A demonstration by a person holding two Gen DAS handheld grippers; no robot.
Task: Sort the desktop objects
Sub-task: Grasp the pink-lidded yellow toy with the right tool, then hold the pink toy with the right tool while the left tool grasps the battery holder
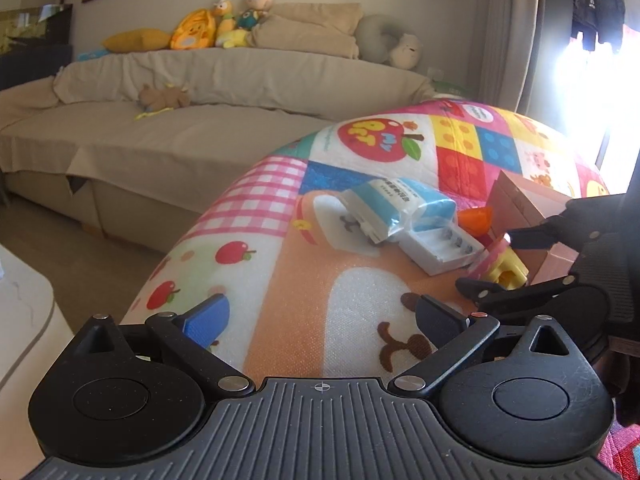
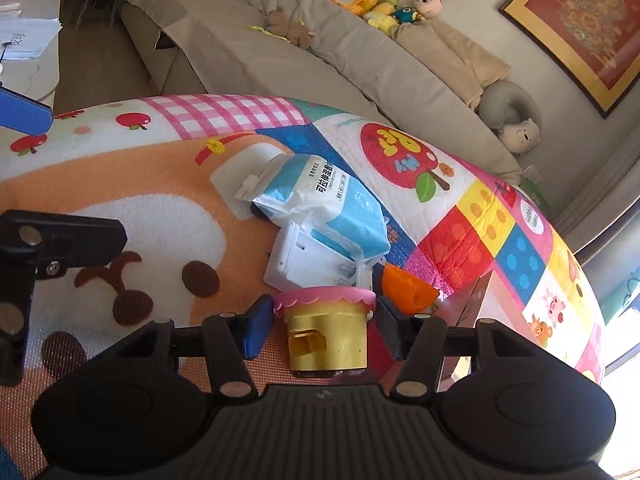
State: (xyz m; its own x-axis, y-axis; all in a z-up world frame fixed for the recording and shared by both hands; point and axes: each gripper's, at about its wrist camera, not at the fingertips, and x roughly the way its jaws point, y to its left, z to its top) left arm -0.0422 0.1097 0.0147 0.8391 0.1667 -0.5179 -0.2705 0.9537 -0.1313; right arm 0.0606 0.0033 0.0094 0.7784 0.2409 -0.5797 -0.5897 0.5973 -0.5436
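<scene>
Right wrist view shows the right tongs (image 2: 324,326) flanking a yellow toy cup (image 2: 327,334) with a pink scalloped lid, pads just short of touching, probably to lift it toward the pink box (image 1: 536,208), while the left tongs (image 1: 320,316) hover wide, empty, over the table (image 1: 352,312).

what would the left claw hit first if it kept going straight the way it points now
Probably the patterned play mat itself, since the open left claw tilts down at bare mat. Farther along lies the blue-and-white wipes pack, though depth is unclear.
</scene>
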